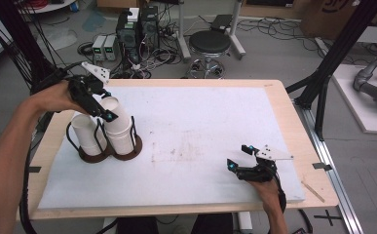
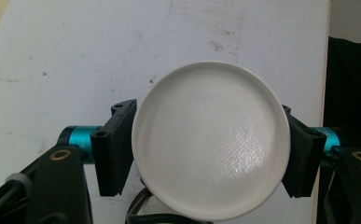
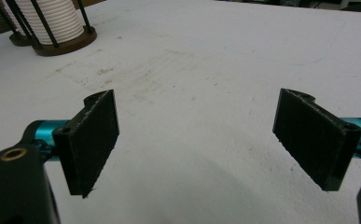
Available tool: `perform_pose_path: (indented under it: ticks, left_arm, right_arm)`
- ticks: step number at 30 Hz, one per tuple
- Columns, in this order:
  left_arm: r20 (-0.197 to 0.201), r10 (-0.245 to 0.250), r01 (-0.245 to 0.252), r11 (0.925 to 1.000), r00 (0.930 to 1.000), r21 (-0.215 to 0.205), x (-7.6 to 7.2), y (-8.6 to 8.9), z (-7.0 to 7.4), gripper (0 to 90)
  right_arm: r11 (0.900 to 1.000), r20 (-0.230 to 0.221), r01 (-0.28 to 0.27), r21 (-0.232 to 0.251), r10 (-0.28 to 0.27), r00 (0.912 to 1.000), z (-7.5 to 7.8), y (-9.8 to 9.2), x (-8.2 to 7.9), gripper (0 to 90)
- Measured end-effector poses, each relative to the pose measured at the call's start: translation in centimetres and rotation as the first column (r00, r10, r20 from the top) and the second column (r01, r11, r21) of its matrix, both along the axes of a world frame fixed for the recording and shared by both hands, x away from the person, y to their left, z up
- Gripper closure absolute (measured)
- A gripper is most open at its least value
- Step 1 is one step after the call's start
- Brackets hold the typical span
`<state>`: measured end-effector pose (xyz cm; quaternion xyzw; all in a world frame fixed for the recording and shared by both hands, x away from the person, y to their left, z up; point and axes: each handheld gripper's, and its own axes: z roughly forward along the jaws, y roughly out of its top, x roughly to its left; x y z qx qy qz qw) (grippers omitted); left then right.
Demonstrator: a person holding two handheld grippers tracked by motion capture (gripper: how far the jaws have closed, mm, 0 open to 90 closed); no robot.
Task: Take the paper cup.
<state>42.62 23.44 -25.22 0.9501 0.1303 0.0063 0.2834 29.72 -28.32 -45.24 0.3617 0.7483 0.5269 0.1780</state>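
1. Left gripper point(image 1: 100, 104) was at the top of the right-hand stack of white cups point(image 1: 119, 130), which stood in a dark wire holder point(image 1: 109, 152) at the table's left. In the left gripper view its two pads sat against opposite sides of the upturned base of the top cup point(image 2: 211, 140), so the jaws were closed on that cup.
2. The gripped cup appeared slightly tilted against the stack below it; whether it had come free of the stack could not be told.
3. A second, shorter stack of cups point(image 1: 86, 134) stood in the holder's left bay, untouched.
4. Right gripper point(image 1: 242, 163) rested low near the table's front right, well apart from the holder, jaws wide with nothing between them; its own view showed bare white mat point(image 3: 206, 93).
5. Judgement: work was at an early stage. A grip on one cup was made; lifting it out and setting it down on the mat remained. No loose cup lay on the mat.
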Motion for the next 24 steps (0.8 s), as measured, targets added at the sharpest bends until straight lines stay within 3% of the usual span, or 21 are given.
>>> perform_pose_path:
  ticks: [15, 24]
  left_arm:
    - [0.027, 0.01, -0.009, 0.9994, 0.9996, -0.034, -0.3, 0.0, 1.5, 31.6]
    - [0.051, 0.025, -0.02, 0.9948, 0.9984, -0.1, -0.7, 0.5, 2.5, 31.7]
  right_arm:
    - [1.0, -0.006, -0.002, 0.004, 0.002, 1.0, 0.0, 0.0, 0.0, 14.7]
    - [1.0, -0.009, -0.001, 0.004, 0.001, 1.0, 0.0, 0.0, 0.0, 14.7]
